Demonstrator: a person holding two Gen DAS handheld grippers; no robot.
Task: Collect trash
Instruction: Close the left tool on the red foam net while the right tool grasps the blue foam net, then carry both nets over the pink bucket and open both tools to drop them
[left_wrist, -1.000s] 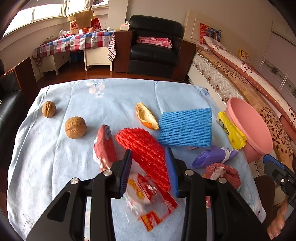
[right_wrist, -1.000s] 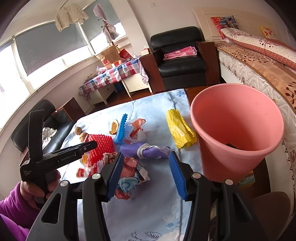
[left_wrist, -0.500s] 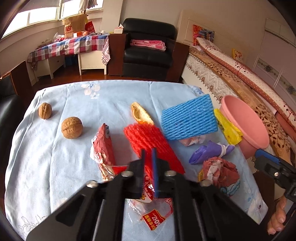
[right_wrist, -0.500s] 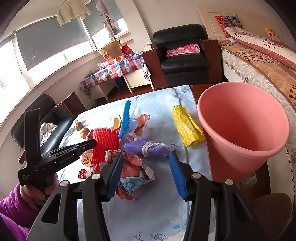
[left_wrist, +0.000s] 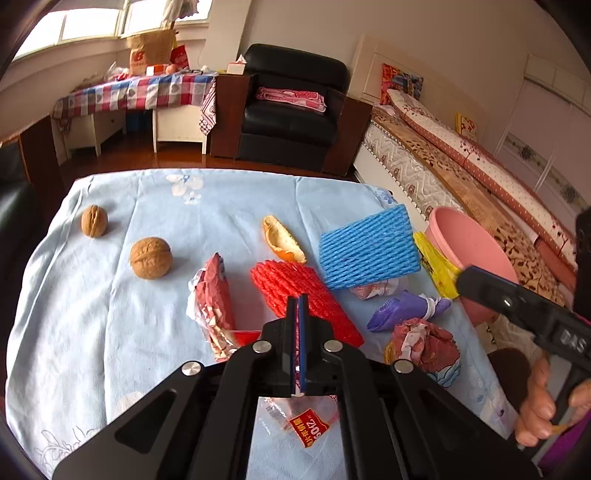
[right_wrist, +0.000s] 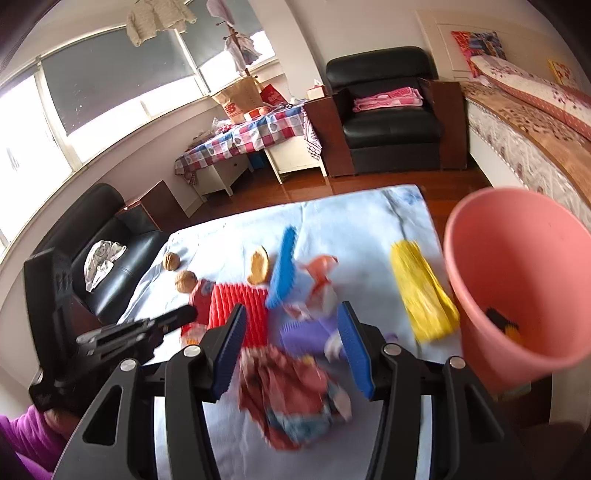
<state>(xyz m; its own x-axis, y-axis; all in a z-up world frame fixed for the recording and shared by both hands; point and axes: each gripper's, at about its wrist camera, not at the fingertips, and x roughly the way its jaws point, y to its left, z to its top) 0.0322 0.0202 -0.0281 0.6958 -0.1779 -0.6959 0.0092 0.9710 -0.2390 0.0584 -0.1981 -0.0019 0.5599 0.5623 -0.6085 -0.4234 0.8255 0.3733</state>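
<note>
My left gripper (left_wrist: 298, 299) is shut on a clear plastic wrapper with a red label (left_wrist: 306, 421), which hangs below its jaws just over the blue tablecloth. The tips reach over a red foam net (left_wrist: 295, 284). My right gripper (right_wrist: 291, 308) is open, its jaws above a crumpled red wrapper (right_wrist: 291, 391) and a purple glove (right_wrist: 306, 332); nothing is gripped and the view is blurred. A pink bin (right_wrist: 517, 258) stands off the table's right edge with a dark scrap inside.
On the cloth lie a blue foam net (left_wrist: 369, 251), a yellow bag (left_wrist: 436, 266), an orange peel (left_wrist: 282, 240), a red snack packet (left_wrist: 214, 299) and two walnuts (left_wrist: 151, 257) (left_wrist: 94, 220). A bed runs along the right, a black armchair behind.
My left jaws closed on the clear wrapper and lifted it slightly. My right gripper, still open, moved in over the crumpled red wrapper, away from the bin.
</note>
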